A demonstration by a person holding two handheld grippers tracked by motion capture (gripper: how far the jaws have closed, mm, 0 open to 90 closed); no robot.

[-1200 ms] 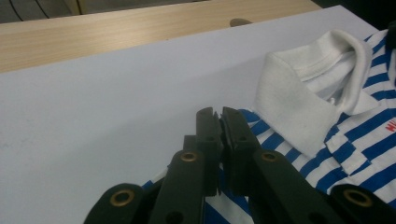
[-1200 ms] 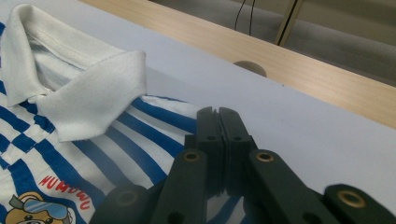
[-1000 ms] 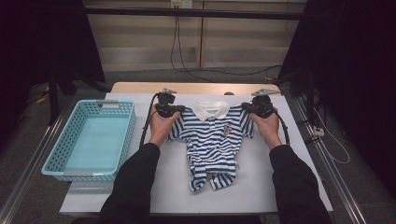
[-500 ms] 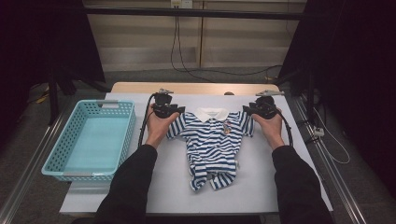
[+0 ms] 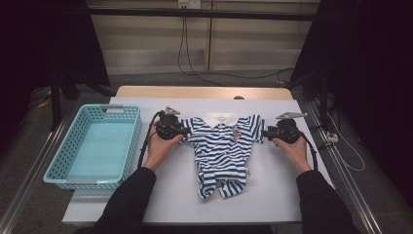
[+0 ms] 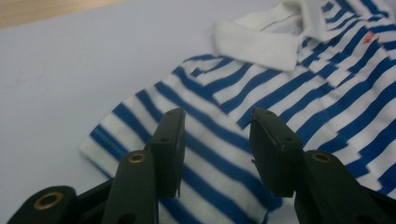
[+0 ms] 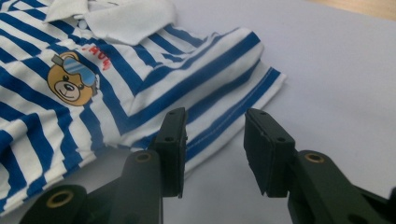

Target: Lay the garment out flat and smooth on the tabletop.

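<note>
The striped shirt is spread flat mid-table, collar away, ready for folding. Both sets of jaws have just been opened, nothing pinched: left gripper and right gripper are poised over the 2 sleeves.

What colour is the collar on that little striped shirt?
White; the collar shows best in the left gripper view.

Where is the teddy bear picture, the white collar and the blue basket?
teddy bear picture [image 7: 71, 84]: right gripper view, on the bear's face.
white collar [image 5: 220, 119]: high view, middle of the striped shirt's collar.
light blue plastic basket [image 5: 95, 147]: high view, bare floor of the basket.
</note>
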